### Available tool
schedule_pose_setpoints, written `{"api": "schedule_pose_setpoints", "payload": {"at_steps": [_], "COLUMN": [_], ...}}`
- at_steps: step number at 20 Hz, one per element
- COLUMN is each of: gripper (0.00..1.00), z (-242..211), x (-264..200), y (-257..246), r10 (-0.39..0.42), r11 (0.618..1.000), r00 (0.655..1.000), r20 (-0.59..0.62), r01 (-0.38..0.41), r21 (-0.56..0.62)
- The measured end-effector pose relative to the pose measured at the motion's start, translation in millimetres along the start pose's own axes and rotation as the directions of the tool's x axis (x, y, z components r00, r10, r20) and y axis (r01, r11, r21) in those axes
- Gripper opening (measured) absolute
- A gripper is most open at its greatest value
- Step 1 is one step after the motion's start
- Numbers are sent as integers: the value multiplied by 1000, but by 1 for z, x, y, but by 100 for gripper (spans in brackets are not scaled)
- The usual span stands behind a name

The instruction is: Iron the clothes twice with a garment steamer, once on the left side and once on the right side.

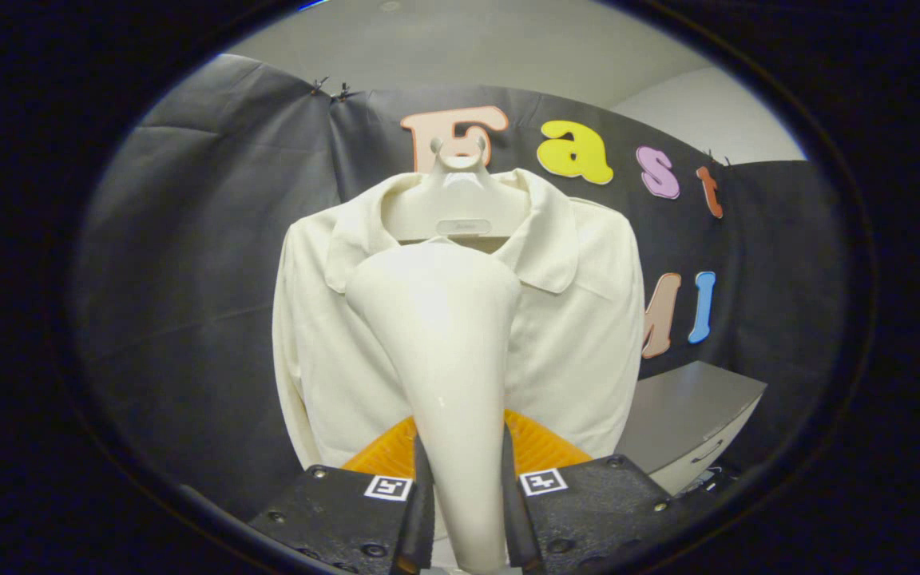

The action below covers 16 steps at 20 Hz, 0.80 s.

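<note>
Hand-held gripper [460, 511] clamped on garment steamer [440, 335], head centred just below shirt [580, 343] collar. Best approach: shift to one side, stroke downward slowly w/ light contact.

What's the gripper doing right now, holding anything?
Gripper: shut on the garment steamer, both fingers pressing its handle, head raised in front of the shirt on the hanger.
</note>
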<state>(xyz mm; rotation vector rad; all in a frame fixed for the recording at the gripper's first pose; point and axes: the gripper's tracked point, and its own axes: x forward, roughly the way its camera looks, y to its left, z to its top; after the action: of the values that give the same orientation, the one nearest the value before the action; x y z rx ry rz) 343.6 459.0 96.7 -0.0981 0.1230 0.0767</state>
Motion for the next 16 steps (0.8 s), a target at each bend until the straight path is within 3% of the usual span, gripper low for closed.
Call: {"api": "schedule_pose_setpoints", "payload": {"at_steps": [4, 16], "gripper": [35, 35], "z": [-23, -90], "x": [23, 26], "y": [5, 15], "r10": [-22, -84], "r11": [999, 993], "r00": [999, 992], "r20": [-49, -96], "r01": [20, 74], "r21": [-50, -95]}}
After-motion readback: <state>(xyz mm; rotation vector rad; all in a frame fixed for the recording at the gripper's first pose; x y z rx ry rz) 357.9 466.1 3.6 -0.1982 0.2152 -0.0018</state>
